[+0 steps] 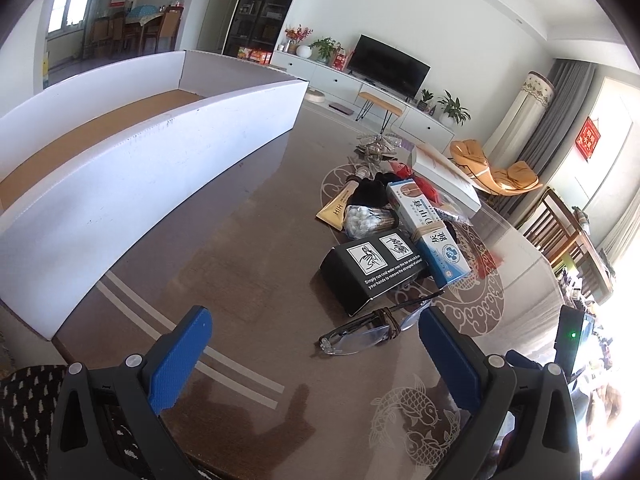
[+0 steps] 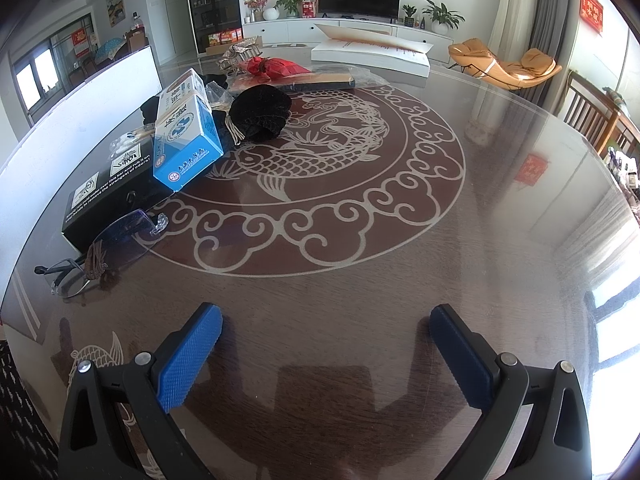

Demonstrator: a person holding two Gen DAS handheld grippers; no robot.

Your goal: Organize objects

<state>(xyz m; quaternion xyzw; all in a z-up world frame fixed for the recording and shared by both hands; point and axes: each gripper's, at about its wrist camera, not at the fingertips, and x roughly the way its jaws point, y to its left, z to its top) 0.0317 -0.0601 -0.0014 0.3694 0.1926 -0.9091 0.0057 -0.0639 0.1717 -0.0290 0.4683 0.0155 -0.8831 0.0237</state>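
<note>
A heap of small objects lies on the round brown table. In the left wrist view I see a black box, a blue and white box, folded glasses, a bag of cotton swabs, a black pouch and a white book. My left gripper is open above the table edge, just short of the glasses. My right gripper is open over bare table, right of the glasses, the black box and the blue box.
A large white cardboard box with a brown floor stands at the left of the table, also seen as a white wall. A wooden chair stands at the right edge. A red item and white book lie far back.
</note>
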